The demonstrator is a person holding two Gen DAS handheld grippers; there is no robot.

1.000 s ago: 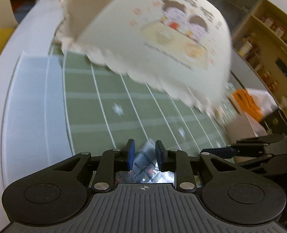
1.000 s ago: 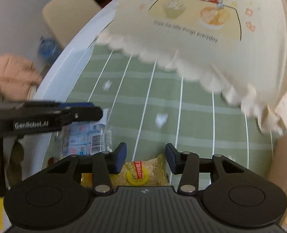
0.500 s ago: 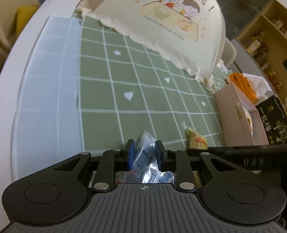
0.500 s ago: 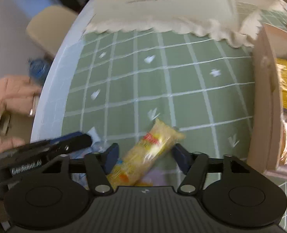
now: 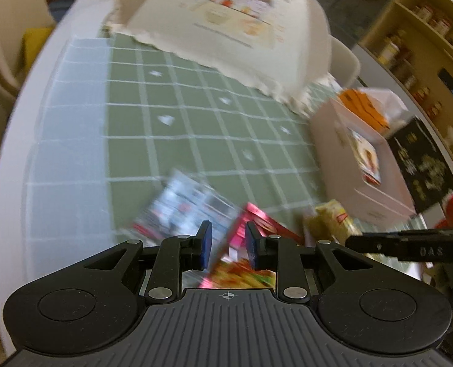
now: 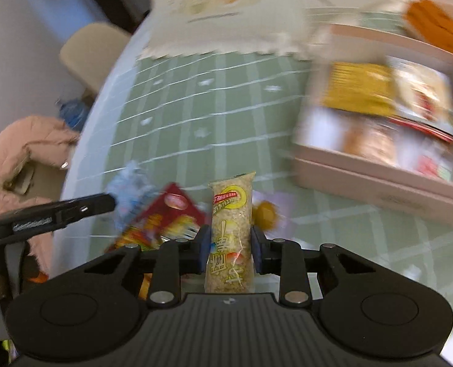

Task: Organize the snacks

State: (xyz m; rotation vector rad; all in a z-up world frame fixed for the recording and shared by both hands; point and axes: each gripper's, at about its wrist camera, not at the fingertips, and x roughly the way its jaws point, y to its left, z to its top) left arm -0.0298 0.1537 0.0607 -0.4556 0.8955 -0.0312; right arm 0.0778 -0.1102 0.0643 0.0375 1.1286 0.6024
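Right gripper [image 6: 229, 246] first: its jaws are closing on a long yellow snack pack [image 6: 231, 232] that stands upright between the two blue pads, and both pads look pressed against its sides. The pack pokes up above the fingers, with its lower end hidden behind the gripper body.

Left gripper [image 5: 225, 247] is at a narrow gap. In its own camera a pink-red packet [image 5: 251, 229] shows in the gap, but it's pretty blurred, so I honestly can't tell whether the pads are pinching it or just hanging over it. Just left of that, a silvery-blue wrapper [image 5: 180, 208] sits on the cloth, also smeared by motion.

From the right wrist view the left gripper's finger comes in from the left edge, its tip right at that silvery-blue wrapper, with the red packet beside it and the yellow pack to the right. There's a small yellowish thing just right of the held pack, too blurry to name.

Everything sits on a green checked tablecloth [image 6: 226, 98] over a round white table [image 5: 9, 140]. Over on the right is a pink box [image 6: 379, 177] with several snack packs already lying inside. At the far side is a cream cloth bag [image 5: 226, 24] with a cartoon print. Beige chairs [image 6: 91, 49] around the edge.
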